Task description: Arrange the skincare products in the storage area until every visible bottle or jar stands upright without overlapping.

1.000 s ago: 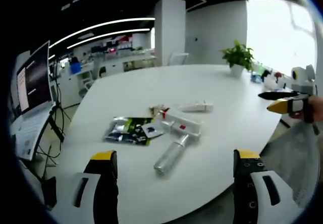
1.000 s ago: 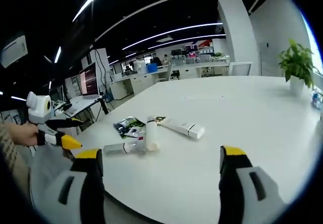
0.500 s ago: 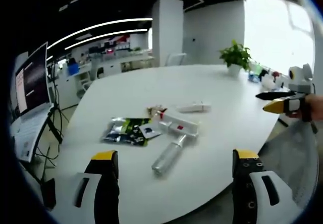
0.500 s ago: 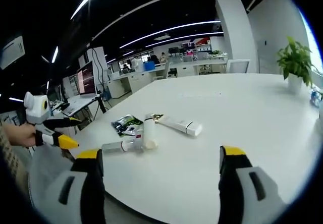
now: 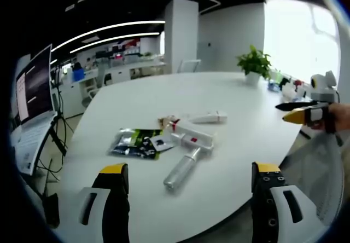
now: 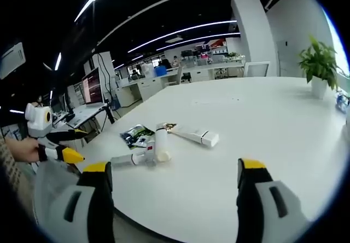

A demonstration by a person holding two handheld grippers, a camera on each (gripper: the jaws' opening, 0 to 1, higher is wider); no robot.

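Several skincare items lie flat on the white table (image 5: pixel 164 98): a silver tube (image 5: pixel 180 169), a white tube with a red label (image 5: pixel 192 136), a small white tube (image 5: pixel 210 116) and a dark green foil pouch (image 5: pixel 135 142). In the right gripper view the same group appears as the silver tube (image 6: pixel 128 158), a white tube (image 6: pixel 161 143), another white tube (image 6: pixel 197 137) and the pouch (image 6: pixel 136 134). My left gripper (image 5: pixel 188 185) is open, short of the table edge. My right gripper (image 6: pixel 172 180) is open too, jaws wide apart, nothing between them. Each gripper appears in the other's view, held by a hand (image 5: pixel 322 117) (image 6: pixel 22 147).
A potted plant (image 5: pixel 253 67) stands at the table's far side, with small items (image 5: pixel 287 87) near it. A monitor (image 5: pixel 33 84) sits on a desk to the left. Office desks and chairs (image 6: pixel 191 73) fill the background.
Both views have shifted slightly with the hands. The products on the table have not moved, and both grippers stay open.
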